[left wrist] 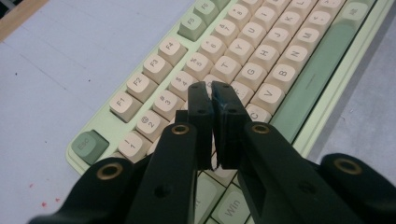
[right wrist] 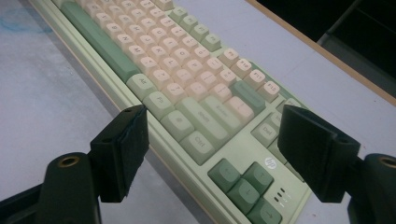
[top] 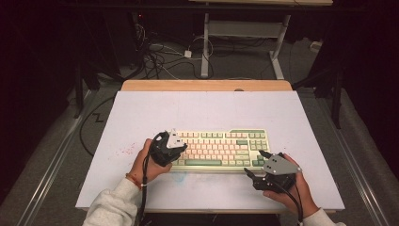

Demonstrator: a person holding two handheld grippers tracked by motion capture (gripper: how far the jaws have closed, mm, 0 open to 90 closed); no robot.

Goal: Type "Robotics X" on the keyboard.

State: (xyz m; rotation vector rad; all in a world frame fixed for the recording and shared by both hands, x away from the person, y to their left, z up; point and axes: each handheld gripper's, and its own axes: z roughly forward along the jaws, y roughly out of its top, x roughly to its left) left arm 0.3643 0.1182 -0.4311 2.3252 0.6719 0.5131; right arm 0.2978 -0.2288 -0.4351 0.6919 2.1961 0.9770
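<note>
A pale green keyboard (top: 221, 148) with cream and green keys lies across the middle of the white table (top: 197, 110). My left gripper (top: 181, 147) hovers over its left end, jaws shut with nothing between them. In the left gripper view the shut gripper (left wrist: 211, 91) sits just above the letter keys near the number row of the keyboard (left wrist: 280, 51). My right gripper (top: 256, 163) is at the keyboard's front right corner, open. In the right gripper view the gripper (right wrist: 215, 114) spreads wide, framing the right end of the keyboard (right wrist: 243, 186) and its arrow keys.
The table's far wooden edge (top: 207, 85) runs behind the white top. Red specks (top: 124, 150) mark the surface left of the keyboard, and a faint blue smudge (top: 179, 178) lies in front of it. Cables (top: 155, 56) and a desk frame (top: 244, 33) stand on the floor beyond.
</note>
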